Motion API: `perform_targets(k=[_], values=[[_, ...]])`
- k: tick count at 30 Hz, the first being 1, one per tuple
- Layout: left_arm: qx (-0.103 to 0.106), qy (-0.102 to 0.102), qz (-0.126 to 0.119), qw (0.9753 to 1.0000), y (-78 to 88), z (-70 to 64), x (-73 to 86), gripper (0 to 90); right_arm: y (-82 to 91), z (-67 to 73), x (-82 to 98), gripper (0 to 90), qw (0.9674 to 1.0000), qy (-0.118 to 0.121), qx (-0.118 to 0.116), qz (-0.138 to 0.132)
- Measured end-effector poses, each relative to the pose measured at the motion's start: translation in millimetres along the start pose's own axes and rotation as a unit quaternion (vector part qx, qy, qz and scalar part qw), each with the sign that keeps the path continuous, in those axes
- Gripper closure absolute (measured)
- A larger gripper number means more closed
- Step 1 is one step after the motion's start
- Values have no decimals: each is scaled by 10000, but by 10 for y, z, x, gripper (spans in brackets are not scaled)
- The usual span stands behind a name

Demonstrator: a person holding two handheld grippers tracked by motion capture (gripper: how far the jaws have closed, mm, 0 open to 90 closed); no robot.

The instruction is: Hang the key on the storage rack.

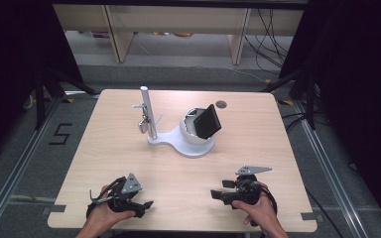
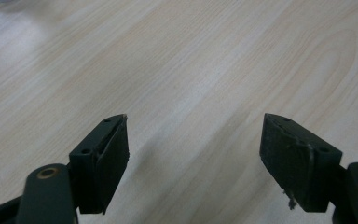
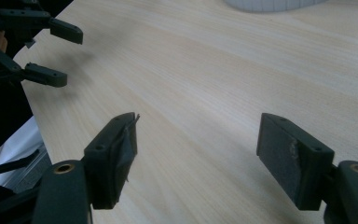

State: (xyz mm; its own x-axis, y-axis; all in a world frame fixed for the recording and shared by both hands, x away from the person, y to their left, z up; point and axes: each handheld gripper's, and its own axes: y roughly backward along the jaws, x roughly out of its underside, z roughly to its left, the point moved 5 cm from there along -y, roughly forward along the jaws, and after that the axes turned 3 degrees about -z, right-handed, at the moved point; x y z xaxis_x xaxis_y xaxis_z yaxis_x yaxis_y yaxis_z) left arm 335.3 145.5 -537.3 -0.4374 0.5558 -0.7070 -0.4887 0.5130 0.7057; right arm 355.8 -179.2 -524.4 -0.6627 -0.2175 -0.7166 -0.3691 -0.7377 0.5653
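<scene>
Both tongs are gaping wide and holding nothing, the left tongs (image 1: 146, 204) and right tongs (image 1: 217, 191) hovering at the desk's (image 1: 178, 171) near edge, well short of the white stand (image 1: 181, 141).

On my screen the left gripper (image 1: 146, 204), at the lower left of the high frame, was black, with a grey three-cornered plate on top and a dark cable looping behind it. The right gripper (image 1: 217, 193), at the lower right, was black too, under a flatter grey plate. Both forearms entering from the bottom edge were bare, no sleeves. In the gripper views each jaw ended in a blocky black pad (image 2: 112, 158) with small screw holes and brass-ringed pivots; the right pads (image 3: 291, 156) looked scuffed, with frayed edges.
</scene>
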Motion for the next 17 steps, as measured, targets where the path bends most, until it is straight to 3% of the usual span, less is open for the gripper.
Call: perform_targets(k=[1, 2, 4, 7, 8, 9, 10, 11, 12, 13, 15, 17], values=[[-59, 97, 23, 9999, 7, -10, 23, 237, 0, 0, 0, 279, 10000, 0, 0, 0], [-68, -96, 25, 9999, 21, 6, 35, 237, -1, 2, 1, 279, 10000, 2, 0, 8], [-51, 25, 54, 10000, 32, -10, 83, 237, -4, 34, 2, 258, 10000, -76, -31, 14], [-99, -54, 63, 9999, 53, 9, 129, 237, 3, 19, 0, 235, 10000, -26, 84, 23], [-77, -36, 44, 10000, 49, 9, 139, 238, -5, 30, 3, 228, 9999, -122, 39, 19], [-74, -17, 66, 9999, 56, 8, 149, 238, -8, 5, -2, 223, 10000, -7, 58, -4], [-63, 85, 71, 9999, 59, -2, 163, 238, -8, 5, -2, 223, 10000, -7, 58, -4], [-79, 39, 90, 9999, 61, 19, 170, 238, -8, 2, -2, 219, 10000, -15, 65, -4], [-55, 169, 96, 9998, 60, 15, 182, 238, -7, 1, -3, 219, 10000, -12, 73, -12], [-113, 108, 51, 9999, 54, 41, 183, 238, -7, 1, -3, 219, 10000, -13, 74, -9], [-105, 272, 93, 9995, 49, 50, 211, 237, -10, 5, 0, 217, 10000, -22, 71, 16], [-123, 162, 92, 9998, 50, 74, 217, 237, -11, 5, 1, 217, 10000, -18, 71, 24]])
